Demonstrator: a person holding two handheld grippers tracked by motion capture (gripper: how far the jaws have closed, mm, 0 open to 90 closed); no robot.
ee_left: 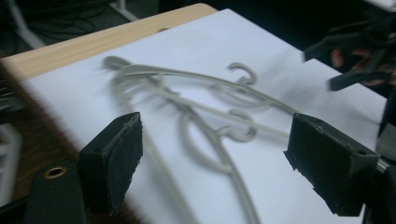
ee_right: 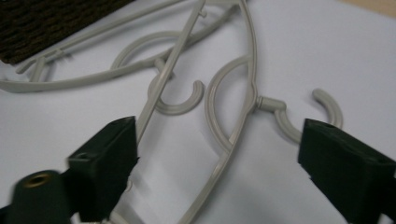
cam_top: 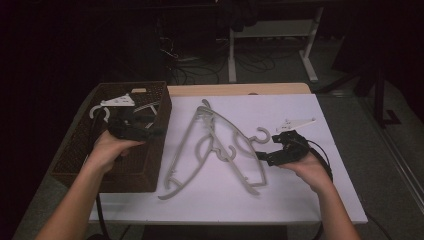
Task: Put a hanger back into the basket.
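Note:
Two grey plastic hangers lie crossed on the white sheet (cam_top: 300,195). The left hanger (cam_top: 178,152) runs beside the basket, and the right hanger (cam_top: 263,136) has its hook toward my right hand. My right gripper (cam_top: 265,149) is low at the right hanger, open. In the right gripper view its jaws (ee_right: 219,140) stand on either side of that hanger's arm (ee_right: 252,70) without pressing it. My left gripper (cam_top: 156,129) is over the basket's right edge, open, pointing at the hangers. Its jaws (ee_left: 212,140) hold nothing, with a hanger hook (ee_left: 238,133) beyond them.
A dark brown woven basket (cam_top: 145,170) stands at the table's left, with another pale hanger hook (cam_top: 96,112) inside it. A wooden table edge (cam_top: 240,90) runs along the back. Beyond it is a dark floor with cables and desk legs.

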